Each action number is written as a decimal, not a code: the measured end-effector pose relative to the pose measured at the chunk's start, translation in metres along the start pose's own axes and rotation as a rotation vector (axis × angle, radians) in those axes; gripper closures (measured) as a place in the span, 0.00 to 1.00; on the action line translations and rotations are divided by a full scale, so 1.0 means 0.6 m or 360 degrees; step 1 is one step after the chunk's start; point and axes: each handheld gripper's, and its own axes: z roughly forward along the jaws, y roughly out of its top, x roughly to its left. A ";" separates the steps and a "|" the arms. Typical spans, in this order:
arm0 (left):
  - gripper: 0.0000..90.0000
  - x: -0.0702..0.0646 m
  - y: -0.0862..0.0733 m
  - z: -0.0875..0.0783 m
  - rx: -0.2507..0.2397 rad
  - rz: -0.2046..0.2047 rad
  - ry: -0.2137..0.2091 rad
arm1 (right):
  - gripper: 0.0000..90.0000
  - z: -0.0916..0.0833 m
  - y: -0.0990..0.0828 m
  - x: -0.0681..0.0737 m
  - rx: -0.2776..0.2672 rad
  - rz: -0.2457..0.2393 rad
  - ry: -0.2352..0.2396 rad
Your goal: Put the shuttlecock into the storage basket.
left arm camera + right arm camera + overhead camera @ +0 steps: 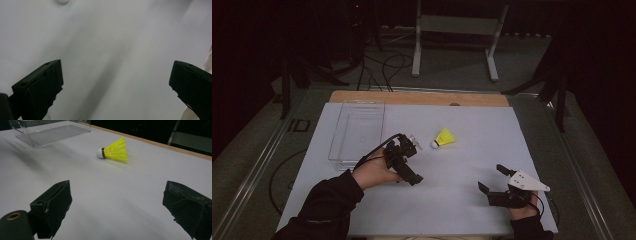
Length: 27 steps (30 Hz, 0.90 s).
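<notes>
White tabletop (452,200) bears a yellow shuttlecock (445,138) beside a clear tray (357,131); both grippers' fingers spread, empty.

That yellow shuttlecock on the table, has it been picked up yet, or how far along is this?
Nothing looks done yet. The yellow shuttlecock lies on its side on the white table, outside the clear tray. The left gripper sits close beside it, jaws open and empty; the right gripper waits open, farther back. Gripping and moving it remain.
</notes>
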 end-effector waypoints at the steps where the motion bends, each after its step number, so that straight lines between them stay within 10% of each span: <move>1: 0.00 0.001 0.006 0.000 -0.0001 0.0001 0.0005 | 0.09 0.000 0.000 0.000 -0.0001 -0.0001 0.0000; 27: 0.00 0.033 0.101 0.016 -0.0188 -0.0049 0.0002 | 0.09 -0.001 0.000 -0.001 -0.0011 -0.0005 0.0008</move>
